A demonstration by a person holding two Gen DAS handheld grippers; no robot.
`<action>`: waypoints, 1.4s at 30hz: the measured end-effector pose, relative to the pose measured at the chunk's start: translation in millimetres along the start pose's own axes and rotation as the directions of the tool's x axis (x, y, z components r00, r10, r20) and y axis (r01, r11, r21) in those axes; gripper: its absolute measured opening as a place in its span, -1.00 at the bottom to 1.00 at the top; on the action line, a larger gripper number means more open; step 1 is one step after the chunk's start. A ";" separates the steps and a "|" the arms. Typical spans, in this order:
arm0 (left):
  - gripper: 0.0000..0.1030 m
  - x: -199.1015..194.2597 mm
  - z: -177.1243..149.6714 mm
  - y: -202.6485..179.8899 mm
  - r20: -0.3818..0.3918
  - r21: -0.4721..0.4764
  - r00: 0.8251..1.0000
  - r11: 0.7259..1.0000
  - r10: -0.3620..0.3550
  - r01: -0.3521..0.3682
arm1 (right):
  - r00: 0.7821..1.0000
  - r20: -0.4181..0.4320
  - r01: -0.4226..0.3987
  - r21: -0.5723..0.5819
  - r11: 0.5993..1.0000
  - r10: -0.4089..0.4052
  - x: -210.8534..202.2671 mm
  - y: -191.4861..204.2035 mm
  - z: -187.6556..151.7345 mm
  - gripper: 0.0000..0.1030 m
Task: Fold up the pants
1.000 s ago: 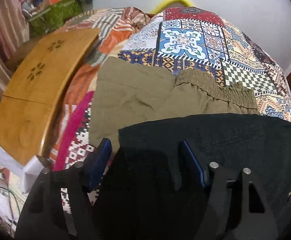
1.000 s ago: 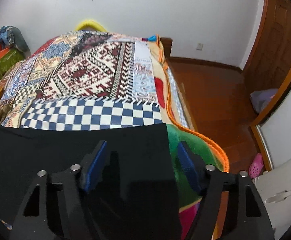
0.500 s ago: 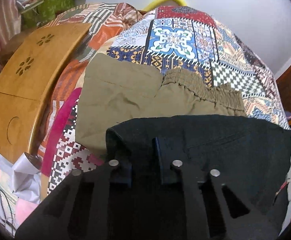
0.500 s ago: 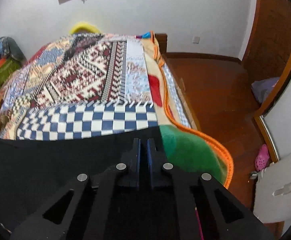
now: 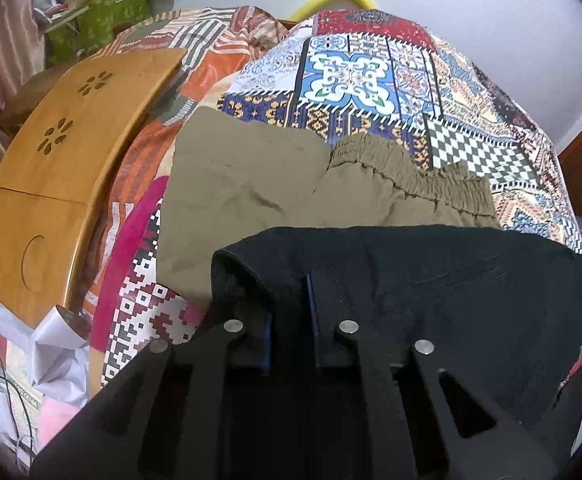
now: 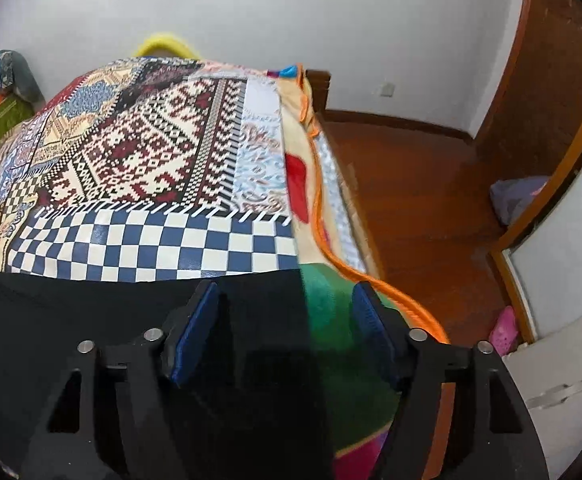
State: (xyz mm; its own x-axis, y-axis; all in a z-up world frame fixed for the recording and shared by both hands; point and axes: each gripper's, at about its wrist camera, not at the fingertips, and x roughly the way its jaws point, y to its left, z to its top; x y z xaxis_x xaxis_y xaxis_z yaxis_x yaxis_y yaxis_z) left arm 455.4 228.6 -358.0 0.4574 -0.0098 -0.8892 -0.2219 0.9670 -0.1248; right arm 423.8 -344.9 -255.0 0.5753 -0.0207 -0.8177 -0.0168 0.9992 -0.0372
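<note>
White walls (image 6: 391,20), red-brown wooden floor (image 6: 423,200), bed under patchwork quilt (image 6: 151,152).

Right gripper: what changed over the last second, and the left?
Right gripper shut on the black pants half a second ago, and has now opened and let go. Left gripper closed on the pants' raised edge and stays shut. Khaki pants and wooden tray unchanged.

Soft, even indoor light; sharp centre, strong fisheye bending, dark vignetted corners.
</note>
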 end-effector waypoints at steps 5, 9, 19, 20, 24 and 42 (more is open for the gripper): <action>-0.67 8.7 -0.5 0.0 -0.020 -0.008 1.000 1.000 0.006 -0.007 | 0.997 -0.042 -0.059 0.083 0.995 0.063 15.3 -3.7 2.6 -0.38; -0.61 13.3 1.7 0.9 -0.032 -0.014 0.999 1.000 0.005 -0.005 | 0.998 -0.024 -0.056 0.079 0.995 0.058 8.1 -4.3 2.6 -0.65; -0.86 -6.6 13.4 -7.9 0.027 0.025 0.999 0.999 0.030 -0.031 | 0.993 0.060 -0.108 0.140 0.984 0.100 -24.1 -17.2 6.5 -0.80; -0.86 -11.0 14.3 -8.5 0.040 0.025 0.999 0.999 0.029 -0.030 | 0.993 0.066 -0.111 0.143 0.983 0.103 -27.2 -18.0 8.0 -0.81; -0.87 -29.4 20.8 -9.3 0.078 0.013 0.997 1.000 0.015 -0.016 | 0.990 0.098 -0.120 0.149 0.982 0.106 -40.8 -17.1 14.0 -0.82; -0.87 -129.1 5.0 -21.3 0.216 0.064 0.974 0.997 -0.062 0.050 | 0.955 0.257 -0.175 0.091 0.980 0.147 -141.1 -16.9 12.0 -0.83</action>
State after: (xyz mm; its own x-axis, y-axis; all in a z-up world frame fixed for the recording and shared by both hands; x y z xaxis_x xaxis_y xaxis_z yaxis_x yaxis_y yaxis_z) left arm 405.3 210.5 -238.3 0.6459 -0.0147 -0.7633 -0.1436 0.9796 -0.1404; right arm 352.7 -358.4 -132.1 0.7572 0.1356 -0.6390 -0.0423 0.9863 0.1591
